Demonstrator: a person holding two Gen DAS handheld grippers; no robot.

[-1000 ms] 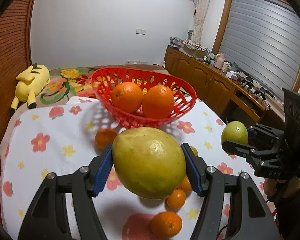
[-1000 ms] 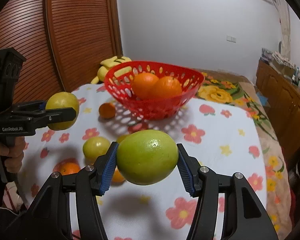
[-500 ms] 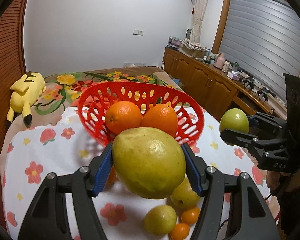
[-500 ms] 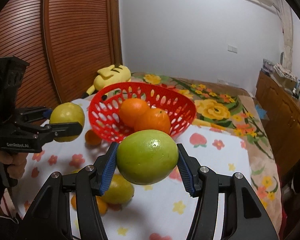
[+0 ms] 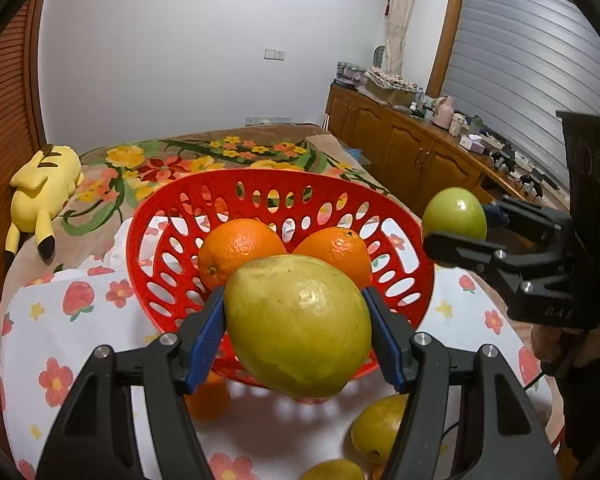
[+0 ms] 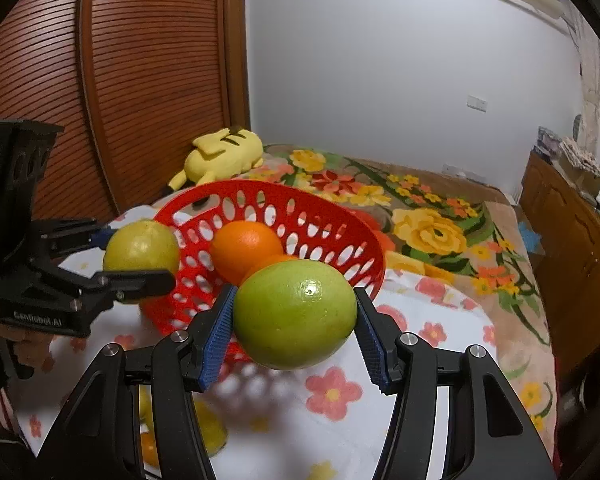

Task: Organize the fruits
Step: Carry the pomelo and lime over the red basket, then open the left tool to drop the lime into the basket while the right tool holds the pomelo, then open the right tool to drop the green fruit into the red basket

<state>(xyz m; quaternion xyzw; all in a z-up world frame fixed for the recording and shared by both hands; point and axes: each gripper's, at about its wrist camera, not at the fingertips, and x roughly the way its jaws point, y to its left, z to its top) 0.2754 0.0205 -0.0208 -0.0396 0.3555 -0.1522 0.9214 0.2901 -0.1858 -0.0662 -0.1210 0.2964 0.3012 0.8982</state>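
My left gripper [image 5: 298, 330] is shut on a large yellow citrus fruit [image 5: 298, 326], held just in front of the near rim of a red perforated basket [image 5: 168, 216]. The basket holds two oranges [image 5: 240, 250]. My right gripper [image 6: 294, 316] is shut on a green citrus fruit [image 6: 296, 314], held at the basket's [image 6: 340, 232] right near rim. Each gripper shows in the other's view: the right one [image 5: 454, 226] beside the basket's right rim, the left one [image 6: 140, 256] at its left rim.
Loose yellow fruits [image 5: 376, 426] and small oranges [image 5: 208, 398] lie on the flowered tablecloth [image 5: 60, 320] below the grippers. A yellow plush toy [image 5: 44, 184] lies on the bed behind. Wooden cabinets [image 5: 412, 152] stand at the right.
Both grippers have moved forward toward the basket with their fruits; the basket now looms larger and sits just behind each held fruit.
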